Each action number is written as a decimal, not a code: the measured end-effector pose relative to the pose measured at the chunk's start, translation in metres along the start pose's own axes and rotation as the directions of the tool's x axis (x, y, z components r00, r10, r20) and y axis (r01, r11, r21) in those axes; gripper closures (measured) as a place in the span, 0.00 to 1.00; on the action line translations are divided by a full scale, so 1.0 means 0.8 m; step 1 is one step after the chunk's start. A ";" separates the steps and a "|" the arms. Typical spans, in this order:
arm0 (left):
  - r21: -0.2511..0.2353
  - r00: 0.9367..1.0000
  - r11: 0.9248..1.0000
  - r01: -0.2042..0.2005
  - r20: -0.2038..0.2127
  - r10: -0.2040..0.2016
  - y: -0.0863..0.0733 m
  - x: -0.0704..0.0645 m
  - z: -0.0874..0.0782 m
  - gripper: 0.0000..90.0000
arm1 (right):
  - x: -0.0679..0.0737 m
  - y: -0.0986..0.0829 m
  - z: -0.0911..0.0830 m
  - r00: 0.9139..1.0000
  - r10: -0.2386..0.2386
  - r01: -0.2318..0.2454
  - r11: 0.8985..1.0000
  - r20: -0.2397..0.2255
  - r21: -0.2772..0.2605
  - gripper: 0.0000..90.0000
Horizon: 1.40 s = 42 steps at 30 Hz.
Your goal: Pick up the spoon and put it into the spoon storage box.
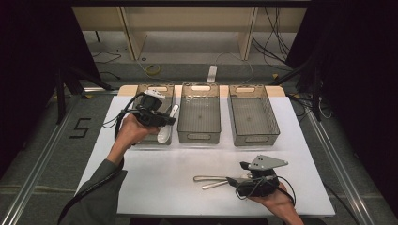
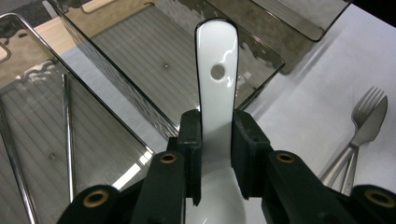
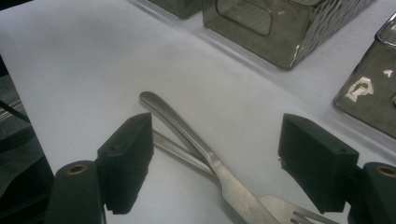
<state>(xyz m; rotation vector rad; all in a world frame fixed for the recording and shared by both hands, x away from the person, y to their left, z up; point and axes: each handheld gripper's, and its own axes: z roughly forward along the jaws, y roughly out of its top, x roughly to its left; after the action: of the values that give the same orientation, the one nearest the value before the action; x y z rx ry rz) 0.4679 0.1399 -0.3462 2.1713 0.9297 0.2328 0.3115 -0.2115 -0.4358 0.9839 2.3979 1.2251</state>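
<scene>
L tool (image 2: 215, 154) is clamped on a white ceramic spoon (image 2: 215, 93), jaws pinching the handle just above the bowl; handle tip w/ its small round hole points away from the cam. In the high view the L tool (image 1: 157, 117) hangs over the near right corner of the left bin (image 1: 162, 88), spoon (image 1: 165, 133) slanting down w/ its bowl toward the surface. A thin metal rod or straw (image 2: 67, 135) lies in the left bin.

Three smoky see-thru bins sit in a row at the far side of the white surface (image 1: 155, 173): left, middle bin (image 1: 199, 137), right bin (image 1: 253, 139). No brand or label readable on any bin, tool or cutlery.

R tool (image 3: 217, 158) has jaws wide apart, low over the surface at front right, straddling two pcs of steel cutlery: a fork (image 3: 205, 156) crossing over a second utensil (image 3: 175, 149), not touching either. High view shows the R tool (image 1: 241, 178) at the cutlery's right end, handles pointing left.

Only writing seen: a black "5" (image 1: 80, 127) taped on the floor left of the surface.
</scene>
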 end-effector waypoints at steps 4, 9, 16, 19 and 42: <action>0.001 1.000 1.000 0.004 -0.001 -0.004 0.009 0.004 0.006 0.83 | 0.000 0.000 0.000 1.000 -0.001 0.001 1.000 -0.001 -0.001 0.31; -0.009 1.000 1.000 0.023 0.007 -0.023 0.018 0.014 0.018 0.83 | 0.000 0.000 0.000 1.000 0.001 -0.001 1.000 -0.003 -0.001 0.30; -0.036 0.999 0.999 0.036 0.020 -0.035 0.030 0.015 0.026 0.83 | 0.000 0.000 0.000 1.000 -0.002 0.002 1.000 -0.005 -0.004 0.30; -0.045 0.999 0.998 0.041 0.030 -0.039 0.037 0.014 0.032 0.83 | 0.001 0.000 0.000 1.000 -0.001 0.001 1.000 -0.006 -0.005 0.30; -0.046 0.999 0.999 0.025 0.023 -0.024 0.078 0.005 0.077 0.83 | 0.001 0.000 -0.001 1.000 -0.005 0.005 1.000 -0.011 -0.005 0.30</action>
<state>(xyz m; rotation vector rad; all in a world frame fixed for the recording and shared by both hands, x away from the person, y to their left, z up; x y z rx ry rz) 0.5313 0.0787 -0.3461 2.1147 0.9293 0.2157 0.3104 -0.2112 -0.4351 0.9719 2.4028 1.2373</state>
